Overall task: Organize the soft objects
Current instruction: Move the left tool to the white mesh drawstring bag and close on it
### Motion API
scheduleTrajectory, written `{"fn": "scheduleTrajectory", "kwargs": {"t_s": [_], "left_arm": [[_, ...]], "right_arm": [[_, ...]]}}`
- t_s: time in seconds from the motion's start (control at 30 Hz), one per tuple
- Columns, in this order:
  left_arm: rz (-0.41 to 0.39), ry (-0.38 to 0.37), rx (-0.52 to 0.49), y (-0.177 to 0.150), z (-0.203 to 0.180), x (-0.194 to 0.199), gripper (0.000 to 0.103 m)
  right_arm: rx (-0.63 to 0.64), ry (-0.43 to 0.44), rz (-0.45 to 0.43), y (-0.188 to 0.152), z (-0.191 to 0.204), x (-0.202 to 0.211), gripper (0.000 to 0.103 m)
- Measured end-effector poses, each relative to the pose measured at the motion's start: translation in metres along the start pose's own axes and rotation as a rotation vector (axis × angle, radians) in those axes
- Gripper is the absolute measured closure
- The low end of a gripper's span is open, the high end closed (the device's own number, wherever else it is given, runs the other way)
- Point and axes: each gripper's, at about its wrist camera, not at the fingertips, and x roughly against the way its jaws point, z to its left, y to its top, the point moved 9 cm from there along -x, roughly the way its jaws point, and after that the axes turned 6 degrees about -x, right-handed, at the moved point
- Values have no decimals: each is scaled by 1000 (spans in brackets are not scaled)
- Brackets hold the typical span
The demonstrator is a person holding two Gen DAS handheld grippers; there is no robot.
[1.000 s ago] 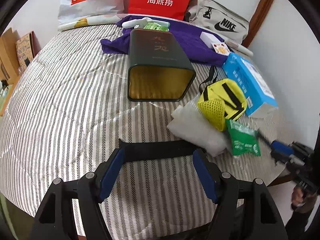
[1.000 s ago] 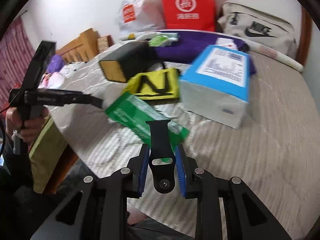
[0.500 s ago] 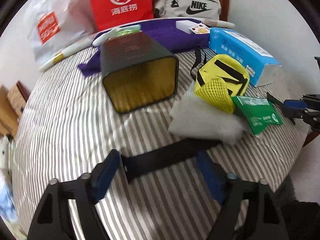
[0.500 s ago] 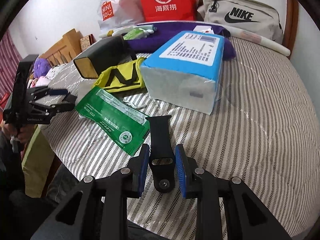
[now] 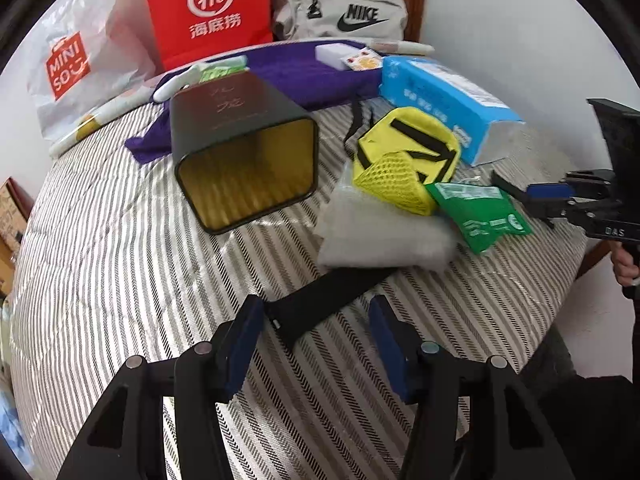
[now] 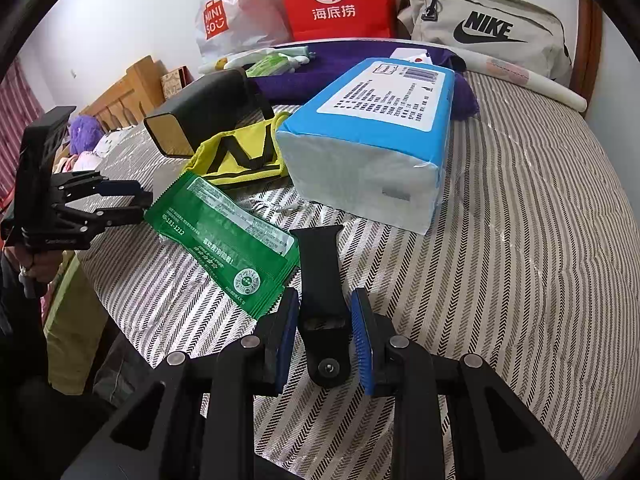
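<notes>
**Both grippers on strap halves, tin waiting as the bin**

Left gripper point(image 5: 316, 334): jaws spread wide, black strap point(image 5: 328, 300) lying slantwise between them on the striped bedspread point(image 5: 100, 240). Its near end touches or nearly touches the left pad, no contact on the right pad, so not gripped yet. The far end runs under the edge of the white padded pouch point(image 5: 380, 236).

Right gripper point(image 6: 325, 330): jaws narrowly spread around a second strap piece point(image 6: 322, 280), the one with the stud end. Thin gaps show on both sides, so I read it as loosely bracketed, not pinched. It lies flat on the bedspread, tip pointing at the blue tissue pack point(image 6: 376, 136), beside the green sachet point(image 6: 228, 240).

Black tin point(image 5: 244, 152) lies on its side, open mouth toward the grippers. Likely the drop target, since that orientation lets soft items slide in.

Yellow mesh pouch point(image 5: 404, 160) and sachet sit clustered by the tissue pack, still unsorted.

Next for left: close on the strap, pull clear of the white pouch without dragging it
</notes>
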Motion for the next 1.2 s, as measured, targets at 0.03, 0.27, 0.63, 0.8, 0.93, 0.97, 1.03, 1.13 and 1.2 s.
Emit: {"fn": "scheduleTrajectory", "kwargs": {"t_s": [0.03,0.27,0.63,0.8,0.93,0.97,1.03,1.13,1.2], "left_arm": [[9,4,-12,1,0,-3,48],[8,2,-95,23,-6,-17,45],[21,-30,-75,1,-9,2,46],[-8,-44,-67,23,-1,-3,46],[-35,-116,-101,39,-23,-4,45],[-40,-128,-100,42,-27,-4,45],[-34,-131,-87,47,-33,-9,42],[-33,-116,-68,50,-33,-18,42],[-54,-137,-43,52,-33,-18,61]], "right_arm": [[-1,1,-1,0,0,0,76],[3,-3,-2,-1,1,0,76],[5,3,-3,0,0,0,76],[7,-1,0,0,1,0,76],[0,1,-1,0,0,0,75],[-3,1,-2,0,0,0,75],[-2,-1,-2,0,1,0,75],[6,-6,-4,2,2,-2,75],[4,-4,-8,2,2,-2,76]]}}
